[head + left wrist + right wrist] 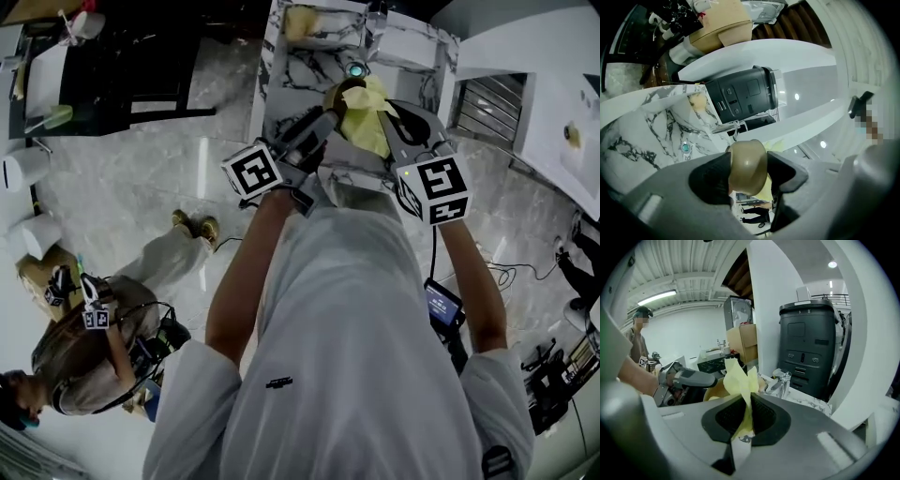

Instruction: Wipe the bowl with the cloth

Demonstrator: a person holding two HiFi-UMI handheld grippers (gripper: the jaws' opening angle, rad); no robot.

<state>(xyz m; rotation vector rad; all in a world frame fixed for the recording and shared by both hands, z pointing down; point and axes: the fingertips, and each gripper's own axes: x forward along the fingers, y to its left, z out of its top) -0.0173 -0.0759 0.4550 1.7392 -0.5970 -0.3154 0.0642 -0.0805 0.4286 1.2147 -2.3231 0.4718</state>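
Note:
My left gripper (330, 111) is shut on the rim of a small tan bowl (334, 93), held up over the marble counter (300, 58). In the left gripper view the bowl (747, 165) fills the gap between the black pads (712, 180). My right gripper (396, 114) is shut on a yellow cloth (366, 120), which lies against the bowl. In the right gripper view the cloth (739, 380) sticks up from between the closed pads (761, 417), with the bowl (715, 391) and the left gripper (689, 378) just beyond it.
A chrome faucet (781, 380) and a teal-ringed drain (356, 69) sit on the counter. A dark grey appliance (810, 348) stands behind it. A person (89, 342) crouches on the floor at lower left. Cables and gear (553, 366) lie at the right.

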